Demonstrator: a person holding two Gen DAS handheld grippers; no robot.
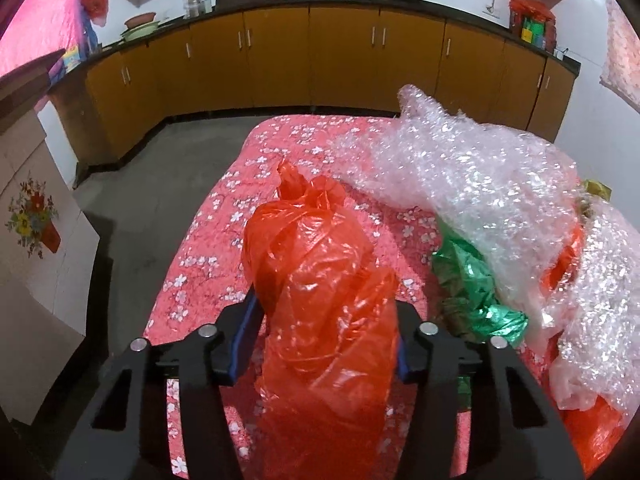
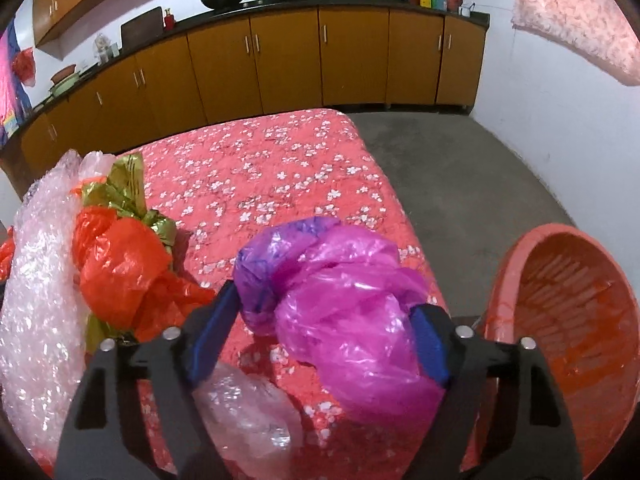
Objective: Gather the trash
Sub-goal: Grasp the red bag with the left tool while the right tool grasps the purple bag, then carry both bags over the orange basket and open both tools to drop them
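Orange kitchen cabinets (image 1: 280,60) line the far wall, and nearer lies the table under its red cloth with white blossoms (image 2: 260,160).

My left tongs (image 1: 324,312) are clamped on a crumpled, knotted red plastic bag (image 1: 320,280), blue pads pressing both its sides. My right tongs (image 2: 324,316) grip a bunched magenta and purple plastic bag (image 2: 344,304) the same way, above the table's near edge. Just right of that bag stands the orange slatted plastic basket (image 2: 576,320), beside the table; I take it for the trash bin.

To do this well, I judge I should keep both grips firm, since thin film slips, carry the magenta bag over the basket's rim before parting the tongs, then bring the red bag across.

More trash waits in a heap between my hands: clear bubble wrap (image 1: 472,184), crinkled green foil (image 1: 472,280), another red bag (image 2: 124,268), gold-green wrapping (image 2: 124,188) and a small clear plastic wad (image 2: 248,420) under my right tongs.
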